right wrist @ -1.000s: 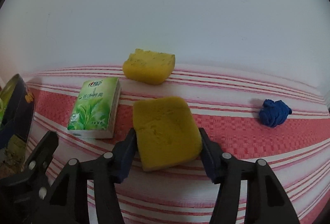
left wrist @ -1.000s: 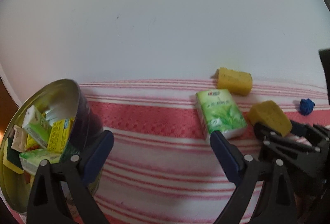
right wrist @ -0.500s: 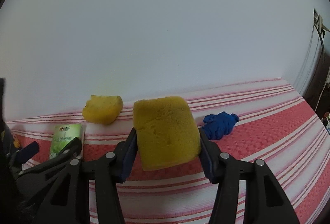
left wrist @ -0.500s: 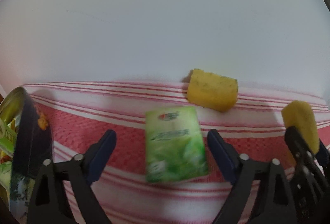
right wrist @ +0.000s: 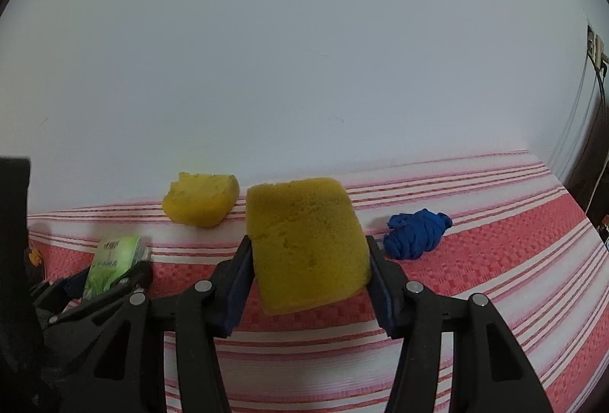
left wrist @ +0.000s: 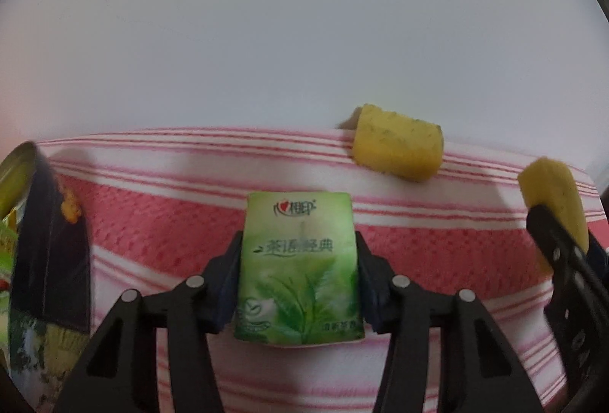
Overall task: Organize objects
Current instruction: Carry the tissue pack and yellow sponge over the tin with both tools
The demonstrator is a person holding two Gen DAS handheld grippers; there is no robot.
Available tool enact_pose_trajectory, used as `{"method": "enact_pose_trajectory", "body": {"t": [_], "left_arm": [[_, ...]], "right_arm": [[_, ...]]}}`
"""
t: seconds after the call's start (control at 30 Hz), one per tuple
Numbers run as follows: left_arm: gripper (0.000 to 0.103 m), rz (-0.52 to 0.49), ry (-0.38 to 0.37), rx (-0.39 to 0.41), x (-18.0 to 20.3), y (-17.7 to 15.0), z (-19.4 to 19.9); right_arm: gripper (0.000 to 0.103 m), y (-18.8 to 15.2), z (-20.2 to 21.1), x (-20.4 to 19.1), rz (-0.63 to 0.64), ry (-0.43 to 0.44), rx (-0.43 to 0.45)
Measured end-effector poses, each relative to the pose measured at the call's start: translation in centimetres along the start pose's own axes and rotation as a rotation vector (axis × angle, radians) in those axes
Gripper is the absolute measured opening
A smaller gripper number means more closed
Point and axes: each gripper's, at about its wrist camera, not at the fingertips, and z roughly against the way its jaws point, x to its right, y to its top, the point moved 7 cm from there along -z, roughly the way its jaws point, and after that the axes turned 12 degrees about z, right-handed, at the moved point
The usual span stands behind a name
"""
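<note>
Red-and-white striped woven cloth covers the surface up to a plain white wall. On it, against the wall, lies a rough, porous yellow sponge block with greenish flecks. A crumpled blue cloth bundle sits well to the right, apart from everything. At the far left stands a dark round metal tin with a shiny rim, packets showing inside.

The left gripper has just been closing its jaws, and its blue pads now press both sides of a glossy green soft tissue packet printed with tea leaves, which rests on the cloth. The right gripper clamps a second, thick yellow sponge slab with a pitted face, held above the cloth beside the left gripper.
</note>
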Motion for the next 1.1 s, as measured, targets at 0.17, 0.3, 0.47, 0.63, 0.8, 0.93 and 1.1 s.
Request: {"method": "enact_pose_trajectory", "body": {"t": [0.17, 0.3, 0.47, 0.63, 0.8, 0.93, 1.1], "left_arm": [[0.052, 0.004, 0.021, 0.061, -1.4, -1.0, 2.0], [0.052, -0.004, 0.035, 0.122, -2.3, -1.7, 4.0], [0.052, -0.045, 0.052, 0.192, -2.7, -2.3, 5.7], [0.052, -0.039, 0.031, 0.186, -4.3, -2.9, 5.9], [0.052, -0.047, 0.013, 0.206, -5.1, -3.5, 8.2], [0.052, -0.049, 0.004, 0.224, -6.1, -3.8, 9.6], [0.052, -0.076, -0.007, 0.260, -6.8, -4.7, 11.1]], "right_arm": [[0.057, 0.3, 1.2, -0.5, 0.004, -0.009, 0.059], [0.057, 0.3, 3.0, -1.3, 0.026, -0.034, 0.123], [0.057, -0.6, 5.5, -1.9, 0.033, -0.060, 0.169], [0.057, -2.0, 7.7, -2.3, 0.014, -0.064, 0.177], [0.057, -3.0, 9.2, -2.9, 0.003, -0.072, 0.181], [0.057, -4.0, 10.3, -3.0, -0.002, -0.083, 0.192], [0.057, -5.4, 12.2, -3.3, -0.006, -0.093, 0.208]]}}
